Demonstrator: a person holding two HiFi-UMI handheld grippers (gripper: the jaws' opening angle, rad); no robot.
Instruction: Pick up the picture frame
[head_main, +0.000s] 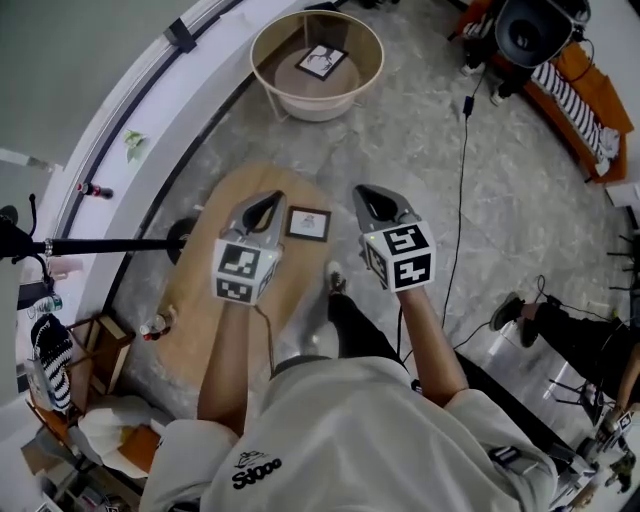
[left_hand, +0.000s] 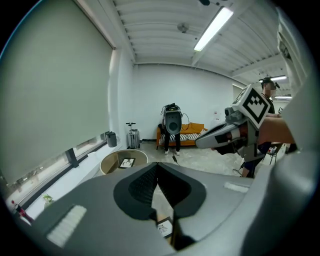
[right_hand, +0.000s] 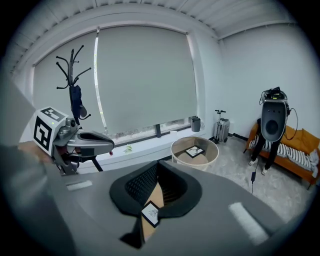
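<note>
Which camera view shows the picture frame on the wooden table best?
The head view: the picture frame lies whole and unobstructed on the wooden table. Both gripper views show it only small and partly hidden.

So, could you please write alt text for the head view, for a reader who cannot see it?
A small black picture frame lies flat on an oval wooden table, between the left tongs and right tongs held by a person seen from above. A second frame sits in a round basket beyond.

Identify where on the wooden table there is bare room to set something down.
Bare: the wooden table's stretch between the picture frame and its near end. Crowded: around the frame, flanked by left gripper and right gripper.
</note>
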